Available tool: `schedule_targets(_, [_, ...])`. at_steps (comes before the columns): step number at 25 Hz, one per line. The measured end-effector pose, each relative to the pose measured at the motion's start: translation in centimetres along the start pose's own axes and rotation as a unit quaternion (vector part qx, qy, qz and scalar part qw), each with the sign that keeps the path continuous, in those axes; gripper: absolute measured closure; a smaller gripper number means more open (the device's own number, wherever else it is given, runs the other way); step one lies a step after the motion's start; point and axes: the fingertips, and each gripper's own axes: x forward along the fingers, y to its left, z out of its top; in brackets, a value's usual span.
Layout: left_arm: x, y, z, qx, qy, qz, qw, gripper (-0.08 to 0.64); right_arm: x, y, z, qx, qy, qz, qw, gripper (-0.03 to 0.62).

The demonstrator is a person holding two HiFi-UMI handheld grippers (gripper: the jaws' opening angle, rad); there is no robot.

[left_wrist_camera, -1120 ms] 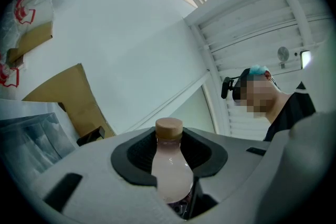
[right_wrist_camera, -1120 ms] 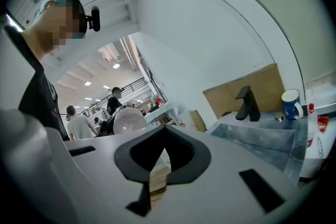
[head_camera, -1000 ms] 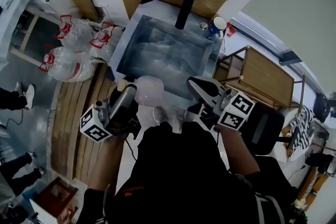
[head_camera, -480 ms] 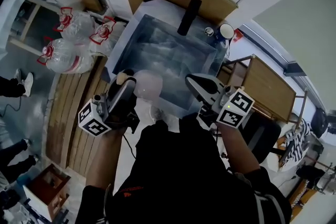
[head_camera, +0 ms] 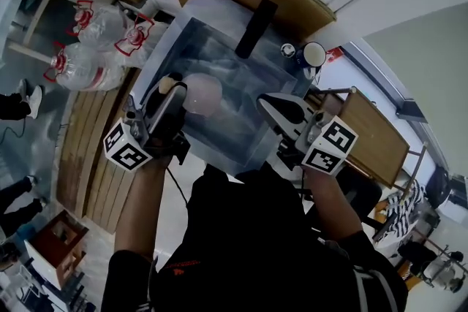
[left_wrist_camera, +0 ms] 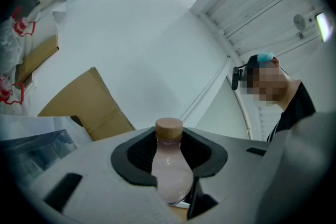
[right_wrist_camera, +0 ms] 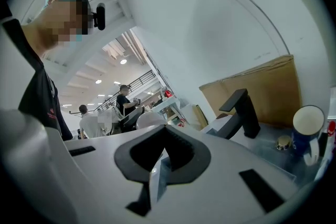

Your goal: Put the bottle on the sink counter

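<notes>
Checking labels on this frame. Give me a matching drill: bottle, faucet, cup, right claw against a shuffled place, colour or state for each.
1 bottle
2 faucet
3 cup
4 right claw

A shut, empty
B black
C in left claw
D blue, right of faucet

Pairs: 1-C, 2-B, 3-D, 4-A

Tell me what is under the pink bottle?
The pale pink bulb-shaped bottle, clamped in the left gripper, hangs over the shiny metal sink basin. The bottle and gripper cover the basin floor directly below.
</notes>
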Motion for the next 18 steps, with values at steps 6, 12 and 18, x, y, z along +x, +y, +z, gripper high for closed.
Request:
schedule_targets(6, [3.0, 4.5, -0.9, 0.029, 0.035, 0.033, 0.9984, 0.419, 0.1, -3.3, -0.2, 0.014, 0.007, 0.003, 1.0, 0.588])
schedule_targets(12, [6.0, 9.7, -1.2, 0.066, 0.07, 0.063, 0.9933, 0.419, 0.7, -6.5, -0.4, 0.026, 0.009, -0.003, 1.0, 0.588])
schedule_targets(18, [9.0, 14.7, -1.8, 0.101, 0.112, 0.082, 0.9851, 0.419, 1.1, -8.7, -0.8, 0.04, 0.01, -0.008, 0.999, 0.588])
